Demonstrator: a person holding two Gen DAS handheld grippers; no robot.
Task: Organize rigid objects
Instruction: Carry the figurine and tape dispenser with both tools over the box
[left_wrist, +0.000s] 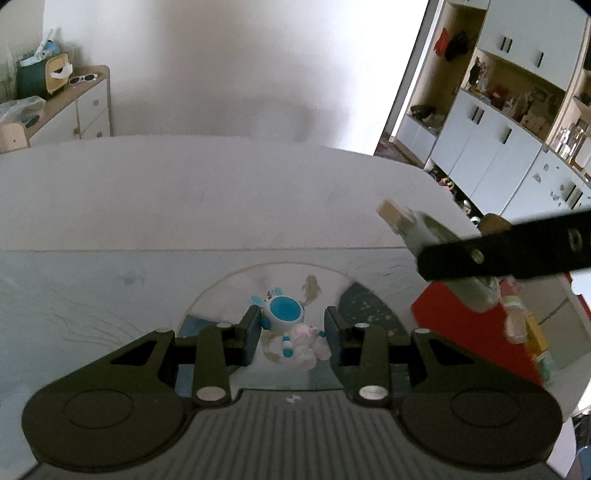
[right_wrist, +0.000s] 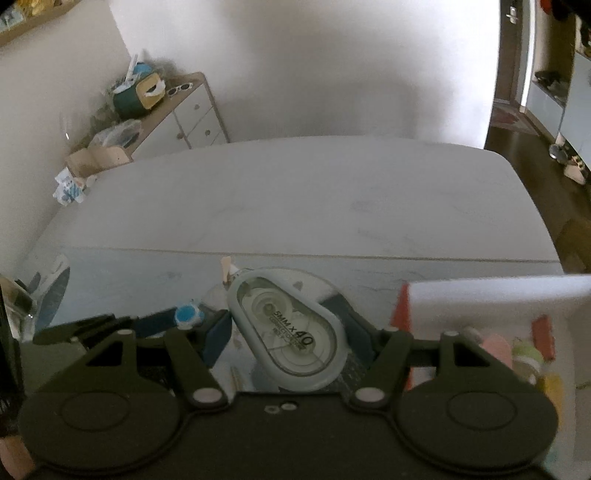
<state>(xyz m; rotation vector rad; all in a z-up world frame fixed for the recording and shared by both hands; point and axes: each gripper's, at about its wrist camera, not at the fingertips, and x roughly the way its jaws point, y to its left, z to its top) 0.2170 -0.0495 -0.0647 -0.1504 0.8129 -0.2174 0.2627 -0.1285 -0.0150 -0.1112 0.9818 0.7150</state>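
Note:
A small blue-and-white figurine (left_wrist: 286, 323) hangs between the pads of my left gripper (left_wrist: 291, 328), which is shut on it above a pale blue printed mat (left_wrist: 92, 295). My right gripper (right_wrist: 289, 334) is shut on a grey-green correction tape dispenser (right_wrist: 258, 295), its tip pointing away and to the left. In the left wrist view the same dispenser (left_wrist: 413, 225) sticks out past a right gripper finger (left_wrist: 517, 245) at the right. In the right wrist view the left gripper (right_wrist: 155, 321) with the figurine (right_wrist: 187, 314) sits low on the left.
A red box (left_wrist: 461, 328) with a white inside (right_wrist: 480, 299) stands on the right and holds small soft-coloured toys (right_wrist: 524, 358). The white table (right_wrist: 295, 192) stretches beyond the mat. A sideboard (left_wrist: 85, 107) stands far left, and cabinets (left_wrist: 491, 147) far right.

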